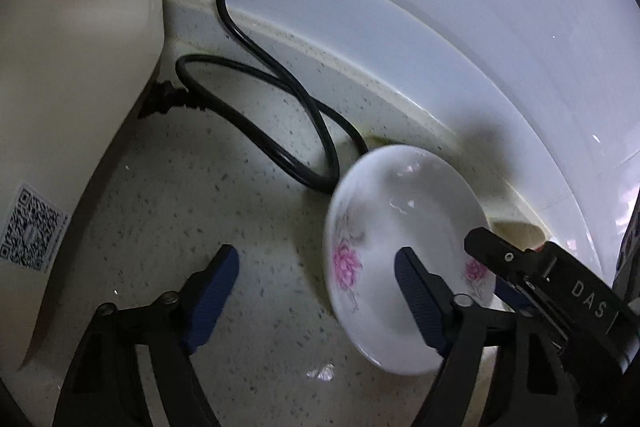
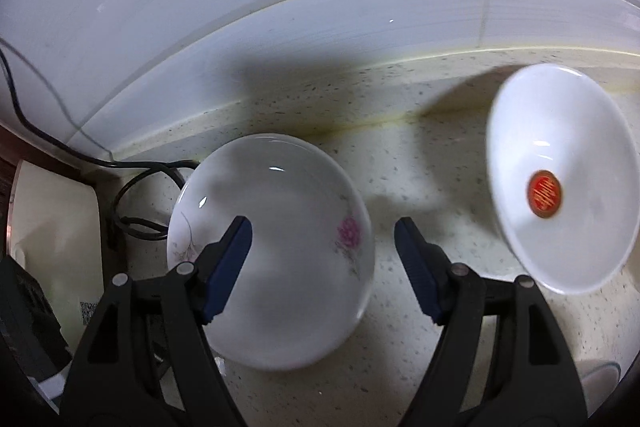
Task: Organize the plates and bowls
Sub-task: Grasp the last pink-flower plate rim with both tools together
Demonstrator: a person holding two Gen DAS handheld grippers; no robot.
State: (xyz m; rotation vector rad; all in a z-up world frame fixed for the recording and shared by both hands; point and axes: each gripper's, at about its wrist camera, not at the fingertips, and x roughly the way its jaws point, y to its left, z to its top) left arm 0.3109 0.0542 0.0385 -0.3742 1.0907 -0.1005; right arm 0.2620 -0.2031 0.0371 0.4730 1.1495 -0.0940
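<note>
A: Fingers first. Right gripper (image 2: 323, 259) is spread wide and holds nothing. Its left finger (image 2: 228, 263) overlaps the floral plate (image 2: 280, 267) in the view, and the plate's right rim falls in the gap between the fingers. Can't tell whether it hovers or touches.

B: Left one?

A: Left gripper (image 1: 316, 291) is also spread and empty. Its right finger (image 1: 420, 299) sits in front of the same floral plate (image 1: 400, 227), and most of the plate lies to the right of the gap. The right gripper's body (image 1: 560, 287) shows at the plate's far edge in that view.

B: Where's the plate itself?

A: Flat on the speckled counter (image 2: 400, 167), near the backsplash, with a black cord (image 1: 280, 131) just beside its rim. A beige appliance (image 1: 80, 67) stands to the left.

B: The bowl?

A: The white bowl with the red seal (image 2: 560, 179) is right of the right gripper, apart from the plate. It looks tilted or blurred, and I can't tell whether it rests on the counter.

B: Progress?

A: Early, I'd say. Nothing is stacked, and the plate and bowl are separate. Judging by the fingers, the plate is the next grasp target, and the bowl is yet to be placed.
</note>
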